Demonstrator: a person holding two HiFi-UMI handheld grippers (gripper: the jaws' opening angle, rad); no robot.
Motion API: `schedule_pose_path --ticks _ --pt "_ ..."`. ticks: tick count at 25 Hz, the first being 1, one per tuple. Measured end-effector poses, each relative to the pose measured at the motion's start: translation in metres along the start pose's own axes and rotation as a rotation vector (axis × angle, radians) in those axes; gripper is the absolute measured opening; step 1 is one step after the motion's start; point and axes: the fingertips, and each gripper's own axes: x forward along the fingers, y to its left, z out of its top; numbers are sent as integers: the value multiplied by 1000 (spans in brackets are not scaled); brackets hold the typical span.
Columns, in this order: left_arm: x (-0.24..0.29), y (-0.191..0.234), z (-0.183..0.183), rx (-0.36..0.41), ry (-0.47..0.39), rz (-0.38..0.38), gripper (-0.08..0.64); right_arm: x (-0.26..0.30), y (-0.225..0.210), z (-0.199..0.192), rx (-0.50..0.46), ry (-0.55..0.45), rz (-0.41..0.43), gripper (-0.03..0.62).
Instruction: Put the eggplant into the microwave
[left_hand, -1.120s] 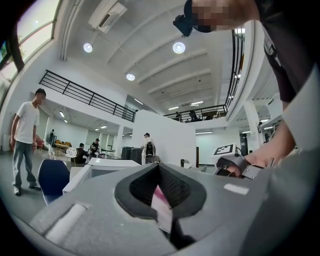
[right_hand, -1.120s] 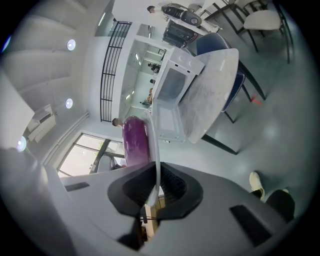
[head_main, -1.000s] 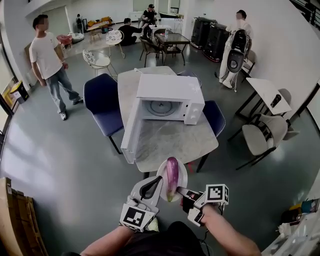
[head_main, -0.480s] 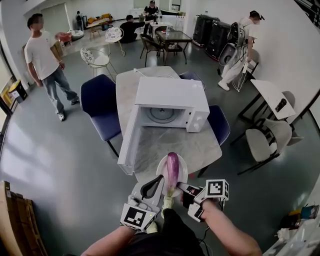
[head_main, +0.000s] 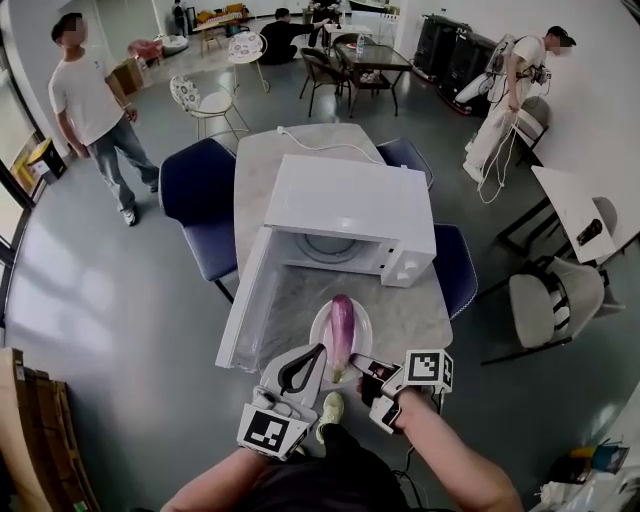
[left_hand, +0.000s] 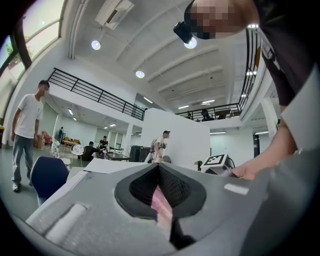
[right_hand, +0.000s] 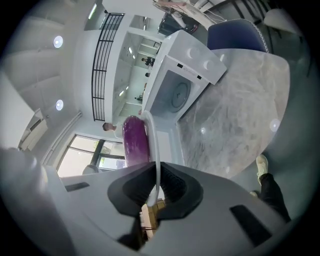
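The fingers (right_hand: 176, 186) of the right gripper (head_main: 358, 362) are clamped on the rim of a white plate (head_main: 320, 335). The eggplant (head_main: 342, 325) lies on this plate, just before the microwave (head_main: 350, 205), which stands door-open on the bench (head_main: 400, 310). The left gripper (head_main: 313, 357) has its fingers (left_hand: 177, 187) pressed together beside the plate.

Purple eggplant (head_main: 342, 330) on a white plate (head_main: 319, 338), just short of the open white microwave (head_main: 350, 205).
Lies lengthwise, glossy and whole, pointing at the oven's mouth; stands on a marble table (head_main: 405, 310), door (head_main: 250, 305) swung wide leftward, round turntable showing inside.
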Motion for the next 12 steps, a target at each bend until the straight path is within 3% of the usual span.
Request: schedule_pose_path --ticks 5,12 --pt "34 16 -8 -11 37 37 6 29 -12 42 28 6 -14 20" --pt "52 48 -27 -52 47 28 6 79 -36 83 71 -43 -50 20"
